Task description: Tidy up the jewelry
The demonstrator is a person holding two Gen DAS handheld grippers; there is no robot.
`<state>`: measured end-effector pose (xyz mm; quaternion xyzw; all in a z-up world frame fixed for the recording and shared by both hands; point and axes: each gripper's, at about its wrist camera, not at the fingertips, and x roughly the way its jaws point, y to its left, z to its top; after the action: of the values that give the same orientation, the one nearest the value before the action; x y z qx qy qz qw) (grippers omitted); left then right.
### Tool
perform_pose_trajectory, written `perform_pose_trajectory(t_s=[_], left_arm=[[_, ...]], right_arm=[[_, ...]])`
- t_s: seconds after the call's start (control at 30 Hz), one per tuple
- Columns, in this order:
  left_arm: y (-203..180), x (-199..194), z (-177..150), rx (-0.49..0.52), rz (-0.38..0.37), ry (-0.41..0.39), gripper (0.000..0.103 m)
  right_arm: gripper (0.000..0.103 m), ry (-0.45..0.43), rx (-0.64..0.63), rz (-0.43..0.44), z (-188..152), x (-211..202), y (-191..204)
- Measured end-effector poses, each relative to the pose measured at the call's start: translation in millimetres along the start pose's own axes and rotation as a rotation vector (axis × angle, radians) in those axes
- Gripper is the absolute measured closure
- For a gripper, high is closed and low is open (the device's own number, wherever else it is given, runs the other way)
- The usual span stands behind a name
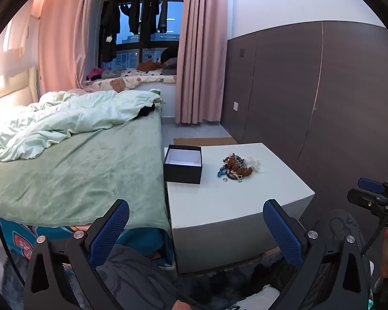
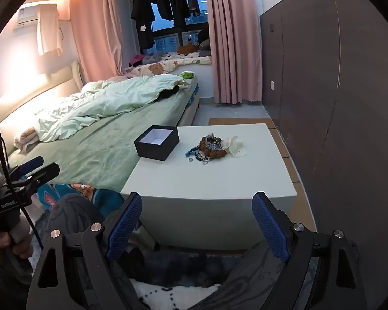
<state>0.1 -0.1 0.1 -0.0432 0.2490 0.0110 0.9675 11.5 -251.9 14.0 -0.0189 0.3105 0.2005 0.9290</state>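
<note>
A pile of jewelry (image 1: pixel 234 167) (image 2: pixel 211 148), beaded bracelets with a white flower piece (image 2: pixel 234 145), lies on a white table (image 1: pixel 245 206) (image 2: pixel 219 180). A small ring (image 1: pixel 224 179) (image 2: pixel 190 159) lies just in front of the pile. An open black box (image 1: pixel 183 166) (image 2: pixel 157 146) with a white, empty inside stands at the table's left edge. My left gripper (image 1: pixel 196 230) is open and empty, held short of the table's near edge. My right gripper (image 2: pixel 197 222) is open and empty, also short of the near edge.
A bed with a green sheet (image 1: pixel 77 170) (image 2: pixel 95 144) and a rumpled quilt touches the table's left side. A dark panelled wall (image 1: pixel 323 103) (image 2: pixel 336 90) runs along the right. Pink curtains (image 1: pixel 199 51) hang at the back. The person's knees show below the grippers.
</note>
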Motion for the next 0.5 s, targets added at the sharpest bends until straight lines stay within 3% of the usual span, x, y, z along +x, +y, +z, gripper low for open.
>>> perform_pose_trajectory(t_s=[0.03, 0.5], left_arm=[[0, 0, 0, 0.001, 0.002, 0.001, 0.0], [-9, -9, 4, 0.027, -0.005, 0.01, 0.0]], right_arm=[[0.016, 0.028, 0.028, 0.011, 0, 0, -1], [0.016, -0.016, 0.044, -0.004, -12, -24, -12]])
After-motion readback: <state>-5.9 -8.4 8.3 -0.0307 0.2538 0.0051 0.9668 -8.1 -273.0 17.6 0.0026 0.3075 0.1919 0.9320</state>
